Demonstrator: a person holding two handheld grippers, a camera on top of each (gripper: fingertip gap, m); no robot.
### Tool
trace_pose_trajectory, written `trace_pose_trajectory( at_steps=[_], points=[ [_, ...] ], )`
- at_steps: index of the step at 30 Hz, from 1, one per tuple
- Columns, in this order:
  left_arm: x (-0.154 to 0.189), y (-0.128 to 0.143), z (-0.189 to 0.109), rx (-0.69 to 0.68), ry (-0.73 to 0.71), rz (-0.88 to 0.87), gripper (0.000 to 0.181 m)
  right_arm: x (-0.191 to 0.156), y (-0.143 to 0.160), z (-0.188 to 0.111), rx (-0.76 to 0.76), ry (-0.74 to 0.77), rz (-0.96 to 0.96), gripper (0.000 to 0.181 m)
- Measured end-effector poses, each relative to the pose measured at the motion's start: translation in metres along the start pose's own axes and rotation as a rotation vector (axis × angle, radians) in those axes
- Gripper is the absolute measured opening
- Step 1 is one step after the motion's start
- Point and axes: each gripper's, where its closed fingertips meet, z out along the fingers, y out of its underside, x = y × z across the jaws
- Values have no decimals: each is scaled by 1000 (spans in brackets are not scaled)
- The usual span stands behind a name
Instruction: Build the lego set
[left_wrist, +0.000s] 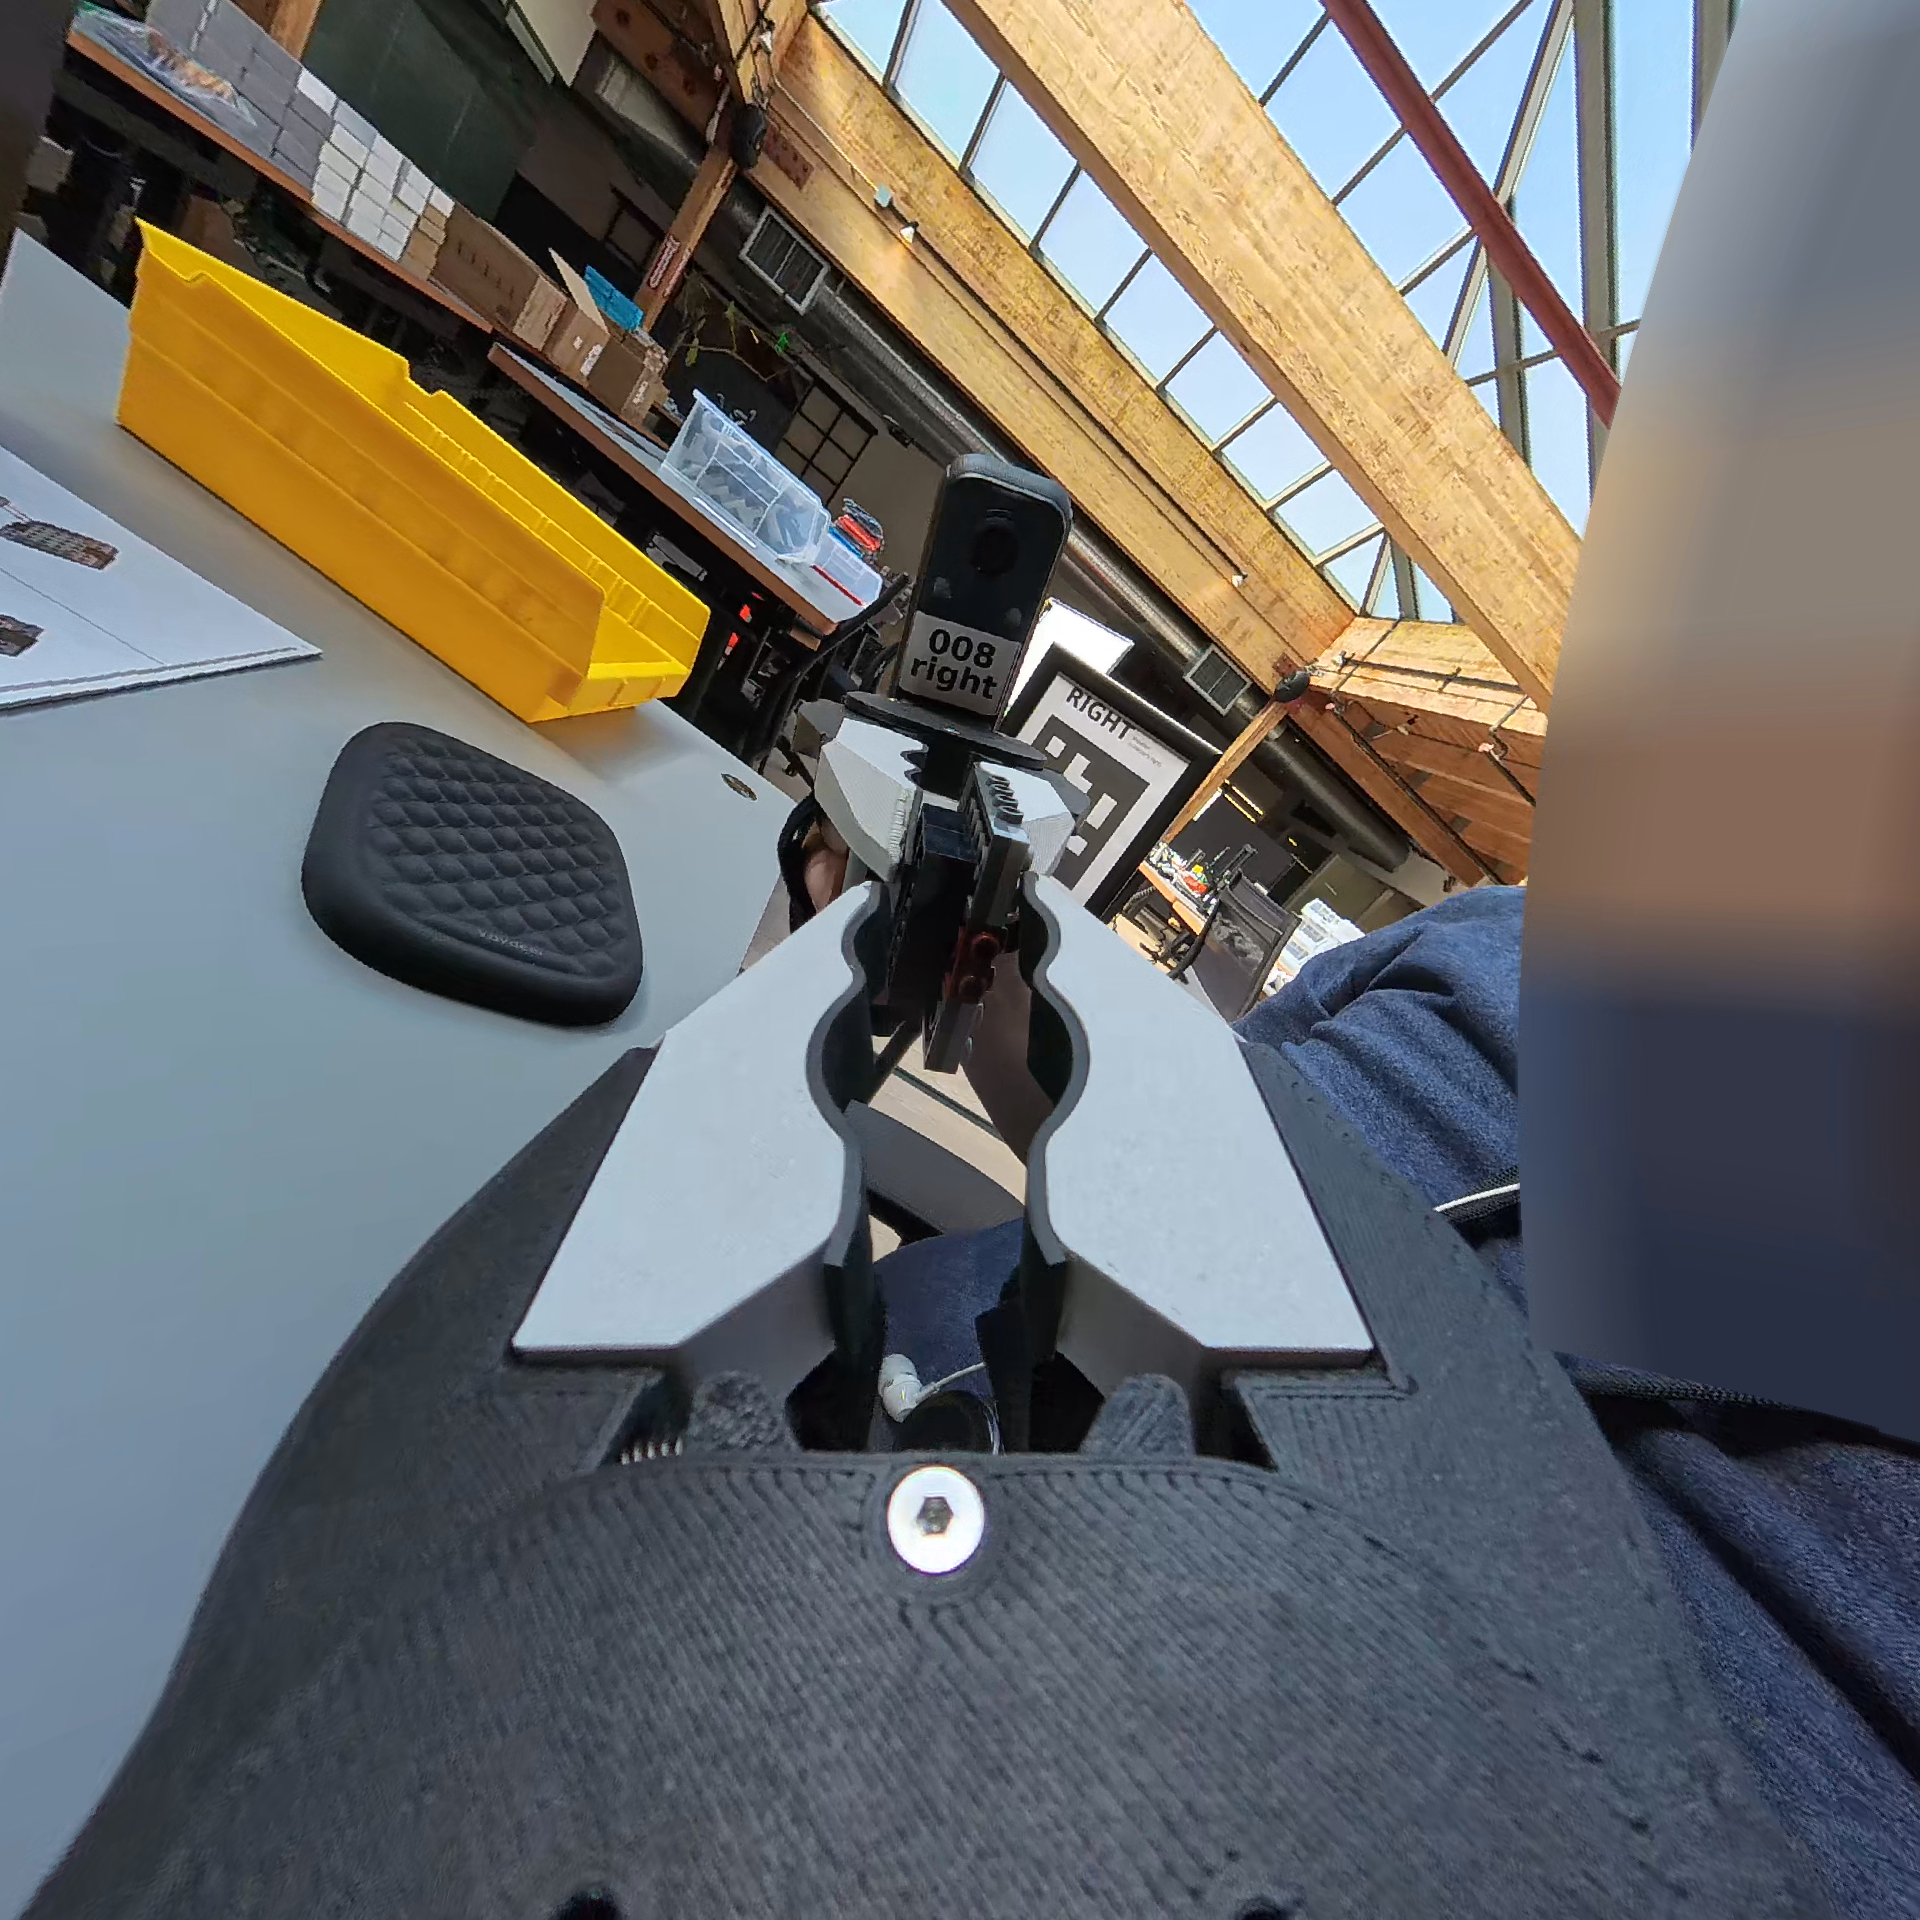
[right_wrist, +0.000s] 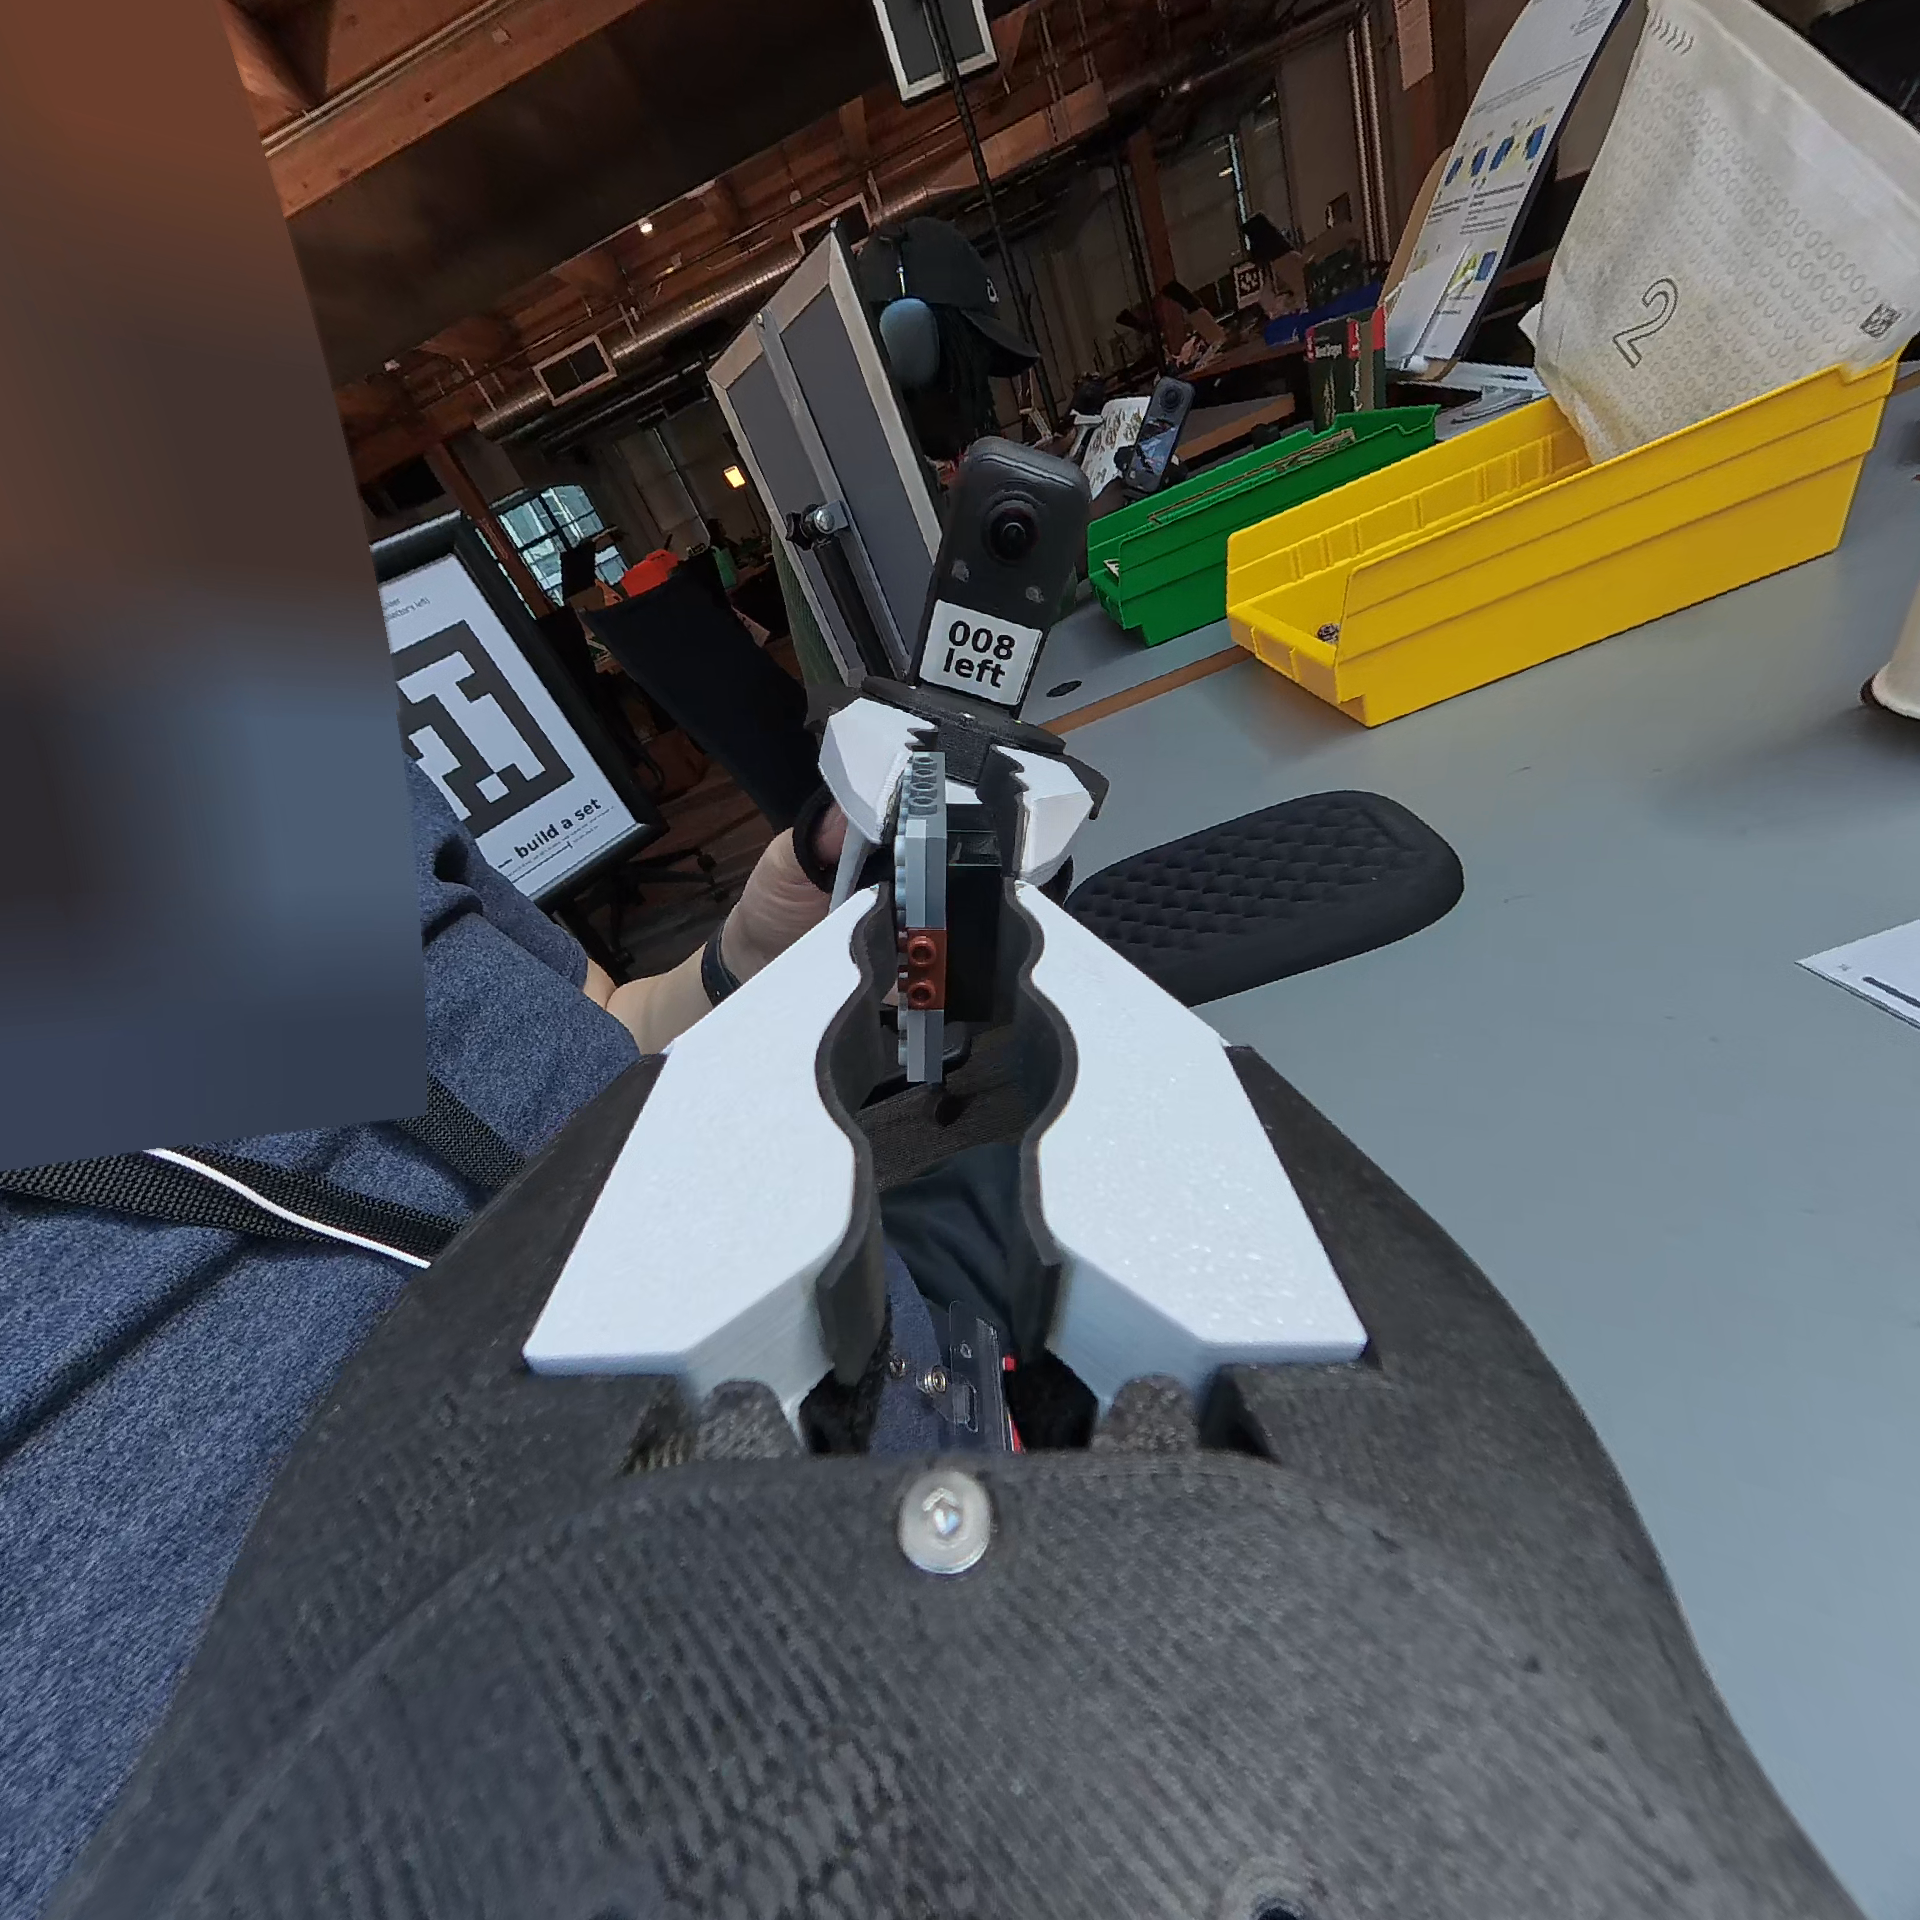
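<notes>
- Grey and black lego assembly (right_wrist: 940, 940) sitting clamped at the fingertips of the right gripper (right_wrist: 943, 935), reddish-brown two-stud brick (right_wrist: 923, 968) showing on its side, held up in the air off the table edge.
- Same lego assembly (left_wrist: 951, 925) also getting pinched from the other end by the left gripper (left_wrist: 948, 940), jaws closed down on it, so both tools gripping one build, tip to tip.
- Facing each other head-on: left gripper (right_wrist: 961, 800) showing in the right wrist view, right gripper (left_wrist: 935, 821) showing in the left wrist view, each carrying a black camera with a white sticker.
- Resting just behind on the grey table (left_wrist: 156, 1039): black quilted pad (left_wrist: 473, 873), near the edge.
- Lying further left: white instruction sheet (left_wrist: 114, 613), only partly in frame.
- Sitting beyond the pad: yellow bin (left_wrist: 395, 499), long and open-topped.
- Over in the right wrist view, yellow bin (right_wrist: 1558, 561) holding a pale paper bag (right_wrist: 1714, 229), with a green bin (right_wrist: 1226, 530) just behind.
- Standing off the table: framed black-and-white marker sign (right_wrist: 499, 727).
</notes>
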Motion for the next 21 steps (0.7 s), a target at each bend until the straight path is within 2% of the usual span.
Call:
trace_pose_trajectory(
  at_steps=[14, 17, 20, 21],
  points=[
    [3, -2, -3, 12, -73, 183, 17, 0, 3, 3, -12, 28, -39, 17],
    [1, -2, -3, 17, -78, 172, 17, 1, 3, 3, -5, 23, -13, 17],
    [-1, -4, -4, 29, -40, 87, 18, 3, 2, 4, 14, 10, 42, 17],
    [0, -6, -5, 40, -13, 57, 25, 4, 1, 4, 25, 3, 75, 17]
  ],
)
